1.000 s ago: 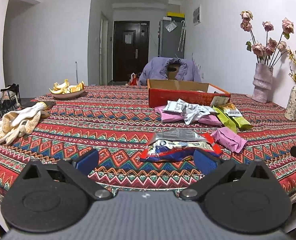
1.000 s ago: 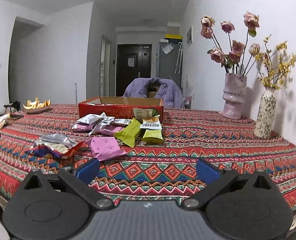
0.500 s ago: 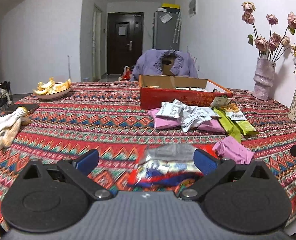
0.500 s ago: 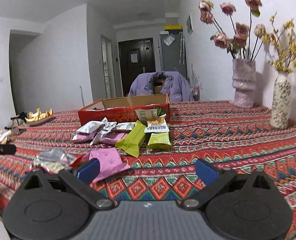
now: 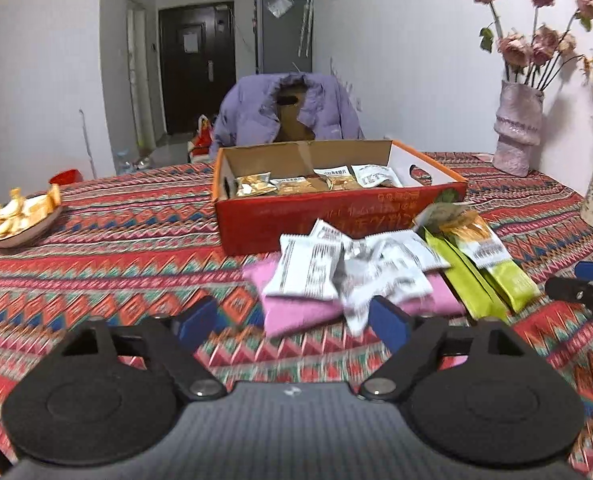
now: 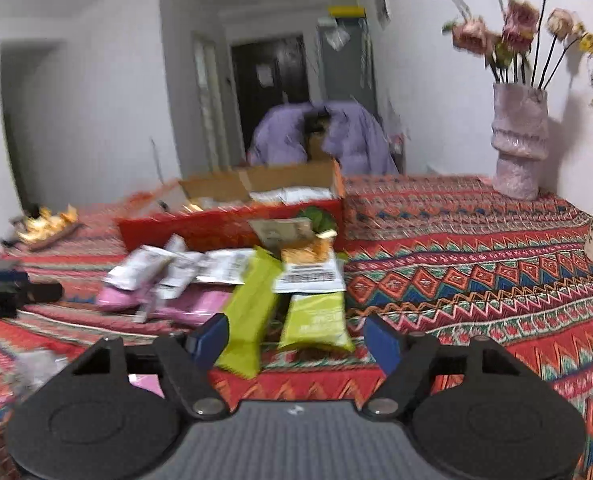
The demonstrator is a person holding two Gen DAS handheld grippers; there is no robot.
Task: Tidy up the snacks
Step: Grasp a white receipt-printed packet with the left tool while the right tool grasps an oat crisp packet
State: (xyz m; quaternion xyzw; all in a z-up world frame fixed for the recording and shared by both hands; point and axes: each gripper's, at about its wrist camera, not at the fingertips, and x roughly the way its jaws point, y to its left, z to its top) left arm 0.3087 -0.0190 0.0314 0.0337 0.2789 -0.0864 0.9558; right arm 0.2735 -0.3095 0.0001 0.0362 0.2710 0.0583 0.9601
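Snack packets: white foil sachets point(image 5: 348, 268) piled on pink pouches point(image 5: 296, 308), green bags point(image 6: 316, 316) right, just before red cardboard box point(image 5: 336, 216) | left view alone shows gold packets point(image 5: 256, 187) inside box | left gripper point(image 5: 292, 322) jaws apart, empty | right gripper point(image 6: 296, 340) jaws apart, empty | woven patterned tablecloth point(image 5: 116, 248)

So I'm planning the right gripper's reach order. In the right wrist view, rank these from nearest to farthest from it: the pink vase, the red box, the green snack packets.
1. The green snack packets, on the cloth just ahead of the open right gripper.
2. The red box, behind the packets, centre-left.
3. The pink vase, far back on the right by the wall.
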